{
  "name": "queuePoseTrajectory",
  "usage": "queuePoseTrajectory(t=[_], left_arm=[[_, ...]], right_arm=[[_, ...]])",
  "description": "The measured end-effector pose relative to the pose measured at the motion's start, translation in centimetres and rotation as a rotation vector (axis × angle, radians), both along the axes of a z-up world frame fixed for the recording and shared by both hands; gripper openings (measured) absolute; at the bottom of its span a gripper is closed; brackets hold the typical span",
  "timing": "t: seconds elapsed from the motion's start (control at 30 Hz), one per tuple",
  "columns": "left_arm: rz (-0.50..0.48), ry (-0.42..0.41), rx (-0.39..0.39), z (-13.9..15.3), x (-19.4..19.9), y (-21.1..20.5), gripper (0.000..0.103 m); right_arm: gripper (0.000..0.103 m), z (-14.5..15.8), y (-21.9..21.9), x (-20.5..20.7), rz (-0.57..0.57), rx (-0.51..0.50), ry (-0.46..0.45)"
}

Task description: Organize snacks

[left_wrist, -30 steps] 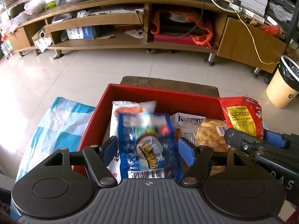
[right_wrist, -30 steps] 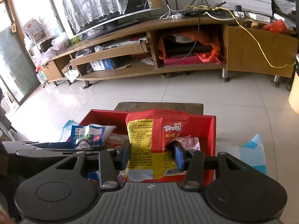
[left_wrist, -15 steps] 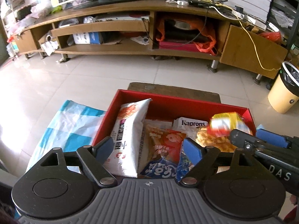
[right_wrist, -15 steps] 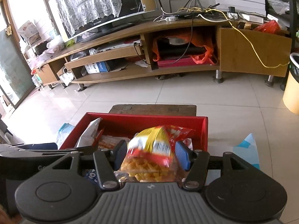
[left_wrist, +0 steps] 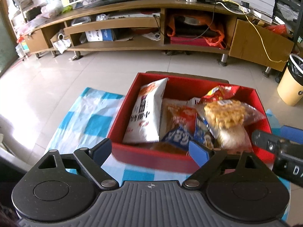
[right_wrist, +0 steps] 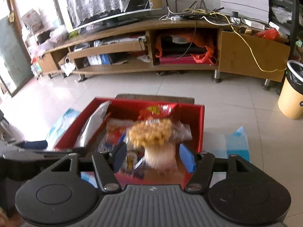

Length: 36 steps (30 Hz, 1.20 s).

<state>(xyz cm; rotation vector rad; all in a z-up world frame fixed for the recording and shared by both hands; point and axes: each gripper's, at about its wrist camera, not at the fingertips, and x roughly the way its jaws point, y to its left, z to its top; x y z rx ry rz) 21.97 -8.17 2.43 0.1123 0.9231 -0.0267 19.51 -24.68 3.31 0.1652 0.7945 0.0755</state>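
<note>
The red box (left_wrist: 189, 81) holds several snack bags. A white bag (left_wrist: 147, 113) leans on its left wall, and a blue bag (left_wrist: 178, 136) lies at the front. A yellow puffed-snack bag (left_wrist: 225, 115) sits at the right, with a red bag (left_wrist: 219, 92) behind it. My left gripper (left_wrist: 150, 150) hangs over the box's near edge, jaws opening with nothing between them. My right gripper (right_wrist: 153, 157) is also opening over the box (right_wrist: 200, 124). The blurred yellow bag (right_wrist: 151, 132) and red bag (right_wrist: 159, 110) lie beyond its pads, untouched.
A blue-and-white checked cloth (left_wrist: 89, 117) lies under the box on the tiled floor. A wooden board (right_wrist: 155, 96) shows behind the box. A long TV cabinet (left_wrist: 117, 47) spans the back, and a yellow bin (left_wrist: 291, 83) stands at the right.
The left gripper let go of the blue bag, which now lies in the box, and drew back. The right gripper released the red bag into the box, widened and drew back.
</note>
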Motion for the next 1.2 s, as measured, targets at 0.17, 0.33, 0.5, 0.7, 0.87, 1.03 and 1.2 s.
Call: queuePoseTrajectory(t=[0.17,0.33,0.5,0.7,0.87,1.03,1.2], left_arm=[[-0.003,-0.004,-0.007,0.4,-2.5,0.7,0.096],[-0.022,-0.007,0.007,0.4,-5.1,0.4,0.097],[-0.041,-0.018,0.025,0.4,-7.8,0.2,0.097],[-0.05,-0.04,0.036,0.9,-10.2,0.4,0.097],[-0.064,-0.049,0.032,1.1,-12.0,0.4,0.098],[-0.077,-0.06,0.053,1.0,-13.7,0.3,0.098],[-0.081,-0.061,0.044,1.0,-14.7,0.5,0.098]], right_arm=[[0.061,-0.3,-0.1,-2.6,-0.007,0.001,0.024],[0.061,-0.4,-0.1,-5.0,-0.023,0.018,0.03],[0.061,-0.5,0.4,-7.5,-0.032,0.033,0.039],[0.062,-0.6,0.9,-10.4,-0.044,0.033,0.042],[0.062,-0.9,1.0,-12.3,-0.052,0.048,0.053],[0.062,-0.7,1.2,-13.7,-0.052,0.065,0.045],[0.062,-0.5,1.1,-14.8,-0.057,0.088,0.038]])
